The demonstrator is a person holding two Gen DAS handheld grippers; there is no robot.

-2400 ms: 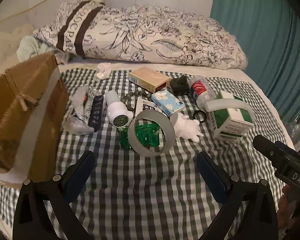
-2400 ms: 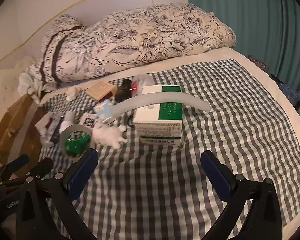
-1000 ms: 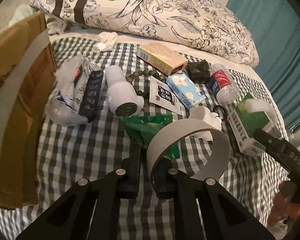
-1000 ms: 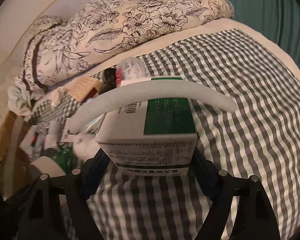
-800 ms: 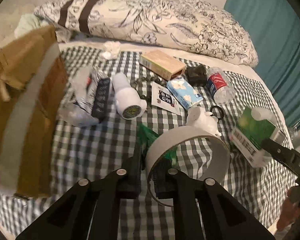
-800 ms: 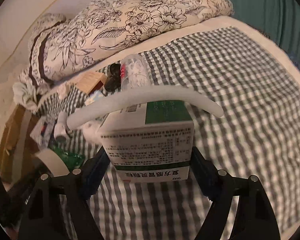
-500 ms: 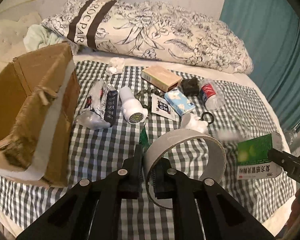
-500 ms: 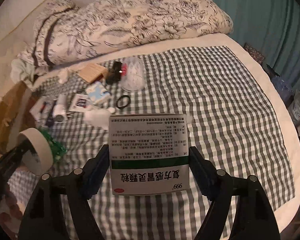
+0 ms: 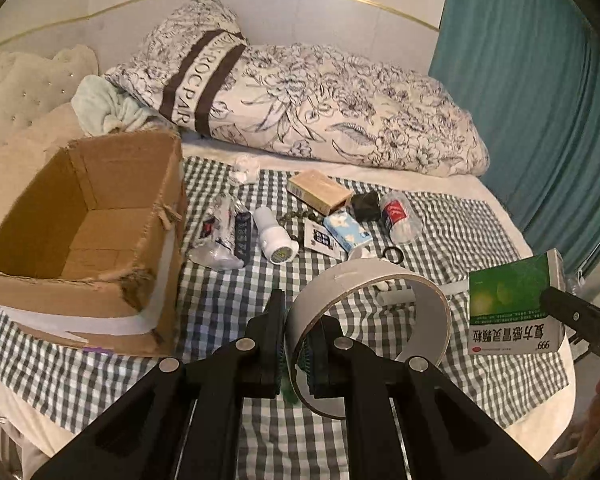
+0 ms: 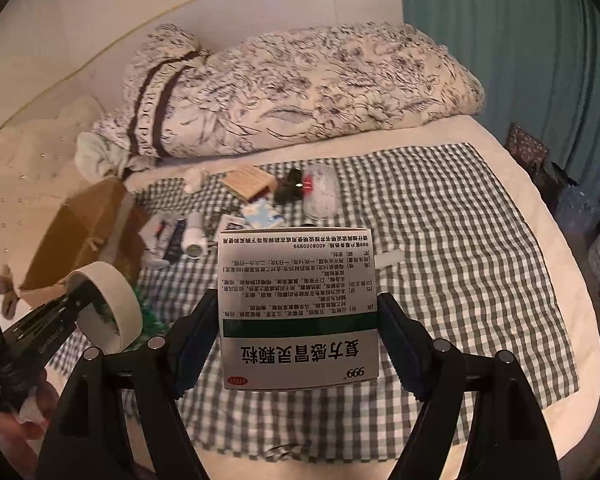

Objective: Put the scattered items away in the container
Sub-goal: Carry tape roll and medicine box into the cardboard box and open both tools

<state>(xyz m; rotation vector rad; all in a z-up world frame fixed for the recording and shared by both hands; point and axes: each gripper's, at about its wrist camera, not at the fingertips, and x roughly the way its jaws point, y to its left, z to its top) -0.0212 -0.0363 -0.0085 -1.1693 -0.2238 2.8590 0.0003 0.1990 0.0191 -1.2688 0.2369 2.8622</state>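
The left hand-held gripper (image 9: 293, 344) was clamped on the wall of a tape roll (image 9: 366, 316), held above the bed (image 9: 460, 224) (checked cloth) beside the open cardboard box (image 9: 80, 232). The right hand-held gripper (image 10: 298, 344) pinched a green-and-white medicine box (image 10: 298, 300) aloft.

Black jaws, blue pads, silver screws

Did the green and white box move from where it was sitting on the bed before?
Yes. The green and white box went up off the checked cloth, pinched in the right gripper. It left the white strip behind.
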